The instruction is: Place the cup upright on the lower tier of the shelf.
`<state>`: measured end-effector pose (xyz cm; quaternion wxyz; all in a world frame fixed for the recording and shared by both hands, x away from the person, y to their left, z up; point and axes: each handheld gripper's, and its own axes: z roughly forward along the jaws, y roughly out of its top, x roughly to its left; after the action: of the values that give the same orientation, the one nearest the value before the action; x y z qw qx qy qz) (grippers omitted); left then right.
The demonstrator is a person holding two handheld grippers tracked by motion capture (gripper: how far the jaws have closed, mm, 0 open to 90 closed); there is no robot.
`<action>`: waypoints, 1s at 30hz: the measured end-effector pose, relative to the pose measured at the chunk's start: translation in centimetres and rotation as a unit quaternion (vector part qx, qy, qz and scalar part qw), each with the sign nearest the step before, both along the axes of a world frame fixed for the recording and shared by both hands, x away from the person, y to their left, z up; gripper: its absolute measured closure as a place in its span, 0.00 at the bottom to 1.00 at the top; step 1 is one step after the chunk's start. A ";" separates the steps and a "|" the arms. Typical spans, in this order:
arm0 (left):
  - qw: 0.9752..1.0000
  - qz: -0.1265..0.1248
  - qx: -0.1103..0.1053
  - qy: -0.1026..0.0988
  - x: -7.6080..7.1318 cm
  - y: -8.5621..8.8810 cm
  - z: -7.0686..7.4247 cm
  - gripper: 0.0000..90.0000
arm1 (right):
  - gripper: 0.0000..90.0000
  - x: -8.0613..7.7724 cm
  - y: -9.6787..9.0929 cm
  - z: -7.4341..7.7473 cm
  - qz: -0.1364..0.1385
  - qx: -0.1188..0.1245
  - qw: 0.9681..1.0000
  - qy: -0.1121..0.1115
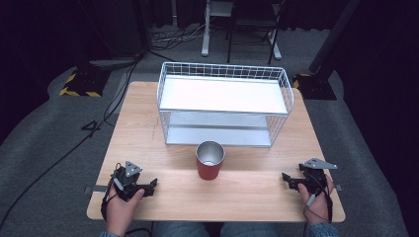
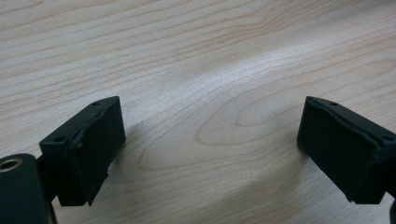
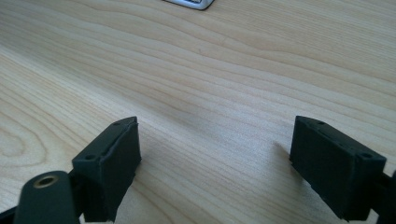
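Before the wire basket [image 1: 225, 106], an empty red cup [image 1: 210, 160]; both hand-held grippers [image 1: 150, 185] [image 1: 288, 178] spread apart.

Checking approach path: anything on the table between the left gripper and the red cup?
Nothing: in the high view, bare wood runs from the left gripper to the red cup. The left gripper view also shows bare wood between its open jaws.

Left claw [image 1: 148, 187] held low in left hand [image 1: 120, 207], jaws wide apart — right claw [image 1: 288, 180] likewise, right hand [image 1: 318, 200]
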<state>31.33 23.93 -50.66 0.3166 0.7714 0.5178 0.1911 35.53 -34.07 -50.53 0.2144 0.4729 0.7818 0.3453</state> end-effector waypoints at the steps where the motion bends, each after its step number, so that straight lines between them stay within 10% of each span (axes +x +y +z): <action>1: 1.000 -0.001 0.001 -0.001 0.0 0.0 0.0 0.09 | 0.18 0.0 0.0 0.0 0.000 0.000 1.000 0.000; 10: 0.999 -0.021 -0.026 0.012 -0.1 -0.1 0.7 0.18 | 0.18 -0.1 0.1 0.0 -0.001 -0.005 1.000 -0.005; 30: 0.989 -0.074 -0.095 -0.082 -2.0 -3.2 2.5 0.19 | 0.18 -0.2 0.2 0.0 0.000 -0.011 1.000 -0.010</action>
<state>29.36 20.68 -48.15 0.4430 0.7561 0.4471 0.1794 35.31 -33.86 -50.49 0.2279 0.4672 0.7832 0.3411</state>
